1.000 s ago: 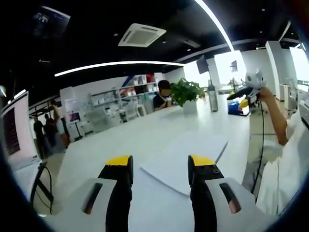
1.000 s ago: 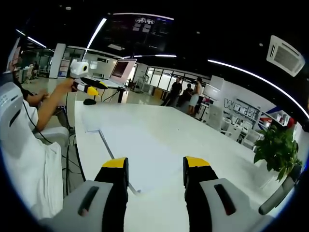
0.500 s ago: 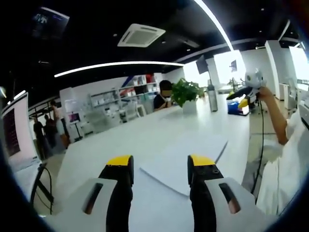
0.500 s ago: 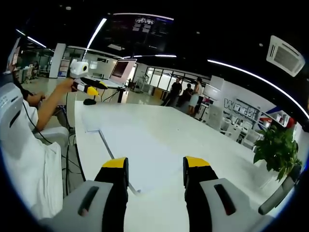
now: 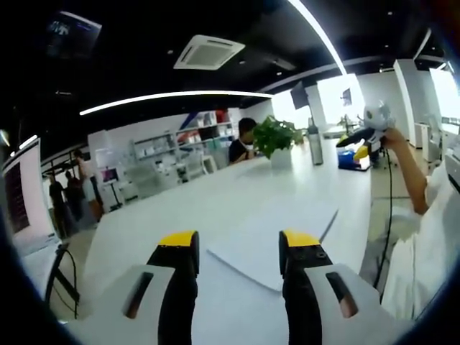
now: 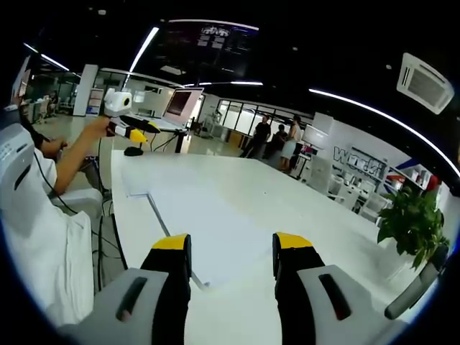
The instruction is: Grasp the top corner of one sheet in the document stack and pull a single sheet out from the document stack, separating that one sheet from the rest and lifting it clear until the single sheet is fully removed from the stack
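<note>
The document stack (image 5: pixel 277 237) is lying flat on the long white table (image 5: pixel 187 208), just ahead of both tools. The left gripper (image 5: pixel 238 248) is hovering above the near part of the stack, its yellow-tipped jaws standing wide apart and holding nothing. The right gripper (image 6: pixel 231 249) is likewise hanging over the stack (image 6: pixel 215 237) with jaws spread and empty. A potted plant (image 5: pixel 277 138) is standing at the far end of the table, and people (image 6: pixel 277 140) are standing well beyond.
</note>
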Tool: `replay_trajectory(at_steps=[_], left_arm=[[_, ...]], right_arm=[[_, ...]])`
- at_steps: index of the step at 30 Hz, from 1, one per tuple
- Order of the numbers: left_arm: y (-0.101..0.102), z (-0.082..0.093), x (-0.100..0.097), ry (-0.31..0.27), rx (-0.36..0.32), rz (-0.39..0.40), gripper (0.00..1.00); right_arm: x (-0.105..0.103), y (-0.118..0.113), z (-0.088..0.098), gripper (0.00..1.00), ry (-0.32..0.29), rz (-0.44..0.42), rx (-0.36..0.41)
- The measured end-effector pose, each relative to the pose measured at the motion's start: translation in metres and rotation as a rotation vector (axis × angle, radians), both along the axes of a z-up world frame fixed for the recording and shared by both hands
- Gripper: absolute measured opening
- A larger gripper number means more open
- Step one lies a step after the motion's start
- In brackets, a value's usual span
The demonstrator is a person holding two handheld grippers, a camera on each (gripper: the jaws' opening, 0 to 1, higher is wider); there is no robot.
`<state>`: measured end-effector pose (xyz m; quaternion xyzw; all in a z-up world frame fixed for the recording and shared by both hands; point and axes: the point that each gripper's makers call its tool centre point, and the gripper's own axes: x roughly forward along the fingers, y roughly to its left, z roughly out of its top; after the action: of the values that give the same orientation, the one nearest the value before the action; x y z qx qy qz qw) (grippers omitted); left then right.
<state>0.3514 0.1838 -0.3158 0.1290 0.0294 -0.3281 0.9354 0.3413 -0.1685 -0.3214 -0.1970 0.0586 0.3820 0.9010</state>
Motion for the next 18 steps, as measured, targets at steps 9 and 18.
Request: replay_trajectory(at_steps=[9,18], left_arm=[[-0.0005,0.0004,-0.0003,-0.001,0.001,-0.003,0.45],[-0.0013,0.0005,-0.0002,0.000,0.000,-0.005,0.45]], right_arm=[[0.0000,-0.0002,0.0003,0.45,0.000,0.001,0.000],[-0.0005,-0.0002,0.0001,0.45,0.000,0.001,-0.001]])
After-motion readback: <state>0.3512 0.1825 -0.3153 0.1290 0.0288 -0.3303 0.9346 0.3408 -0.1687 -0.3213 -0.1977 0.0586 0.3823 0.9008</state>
